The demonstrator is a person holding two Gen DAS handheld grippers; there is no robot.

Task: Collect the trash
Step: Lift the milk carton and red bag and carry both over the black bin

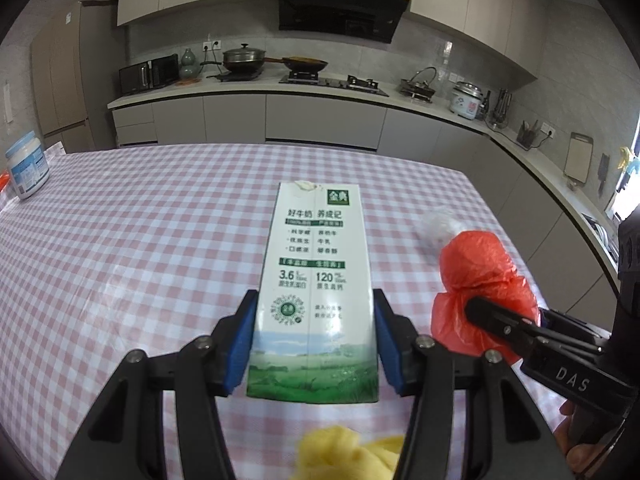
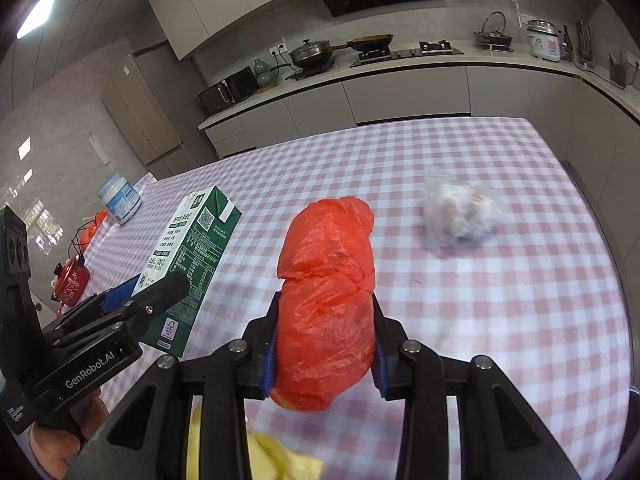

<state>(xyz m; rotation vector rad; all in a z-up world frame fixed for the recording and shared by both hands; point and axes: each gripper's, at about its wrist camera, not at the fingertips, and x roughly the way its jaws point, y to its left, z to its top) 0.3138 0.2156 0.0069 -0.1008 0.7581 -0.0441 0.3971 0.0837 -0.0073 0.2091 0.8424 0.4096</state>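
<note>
My left gripper (image 1: 314, 312) is shut on a white and green milk carton (image 1: 314, 280) and holds it above the checked table; the carton also shows in the right wrist view (image 2: 188, 256). My right gripper (image 2: 324, 308) is shut on a wadded red plastic bag (image 2: 328, 300), which also shows in the left wrist view (image 1: 476, 280). A clear crumpled plastic bag (image 2: 460, 212) lies on the table beyond the red bag. Something yellow and crumpled (image 1: 352, 456) sits below both grippers, and it also shows in the right wrist view (image 2: 272, 460).
The table has a pink and white checked cloth (image 1: 140, 260). A white jar with a blue label (image 1: 26, 168) stands at its far left. A small red kettle-like item (image 2: 72, 280) and an orange bag (image 2: 92, 230) lie at the left. Kitchen counters run behind.
</note>
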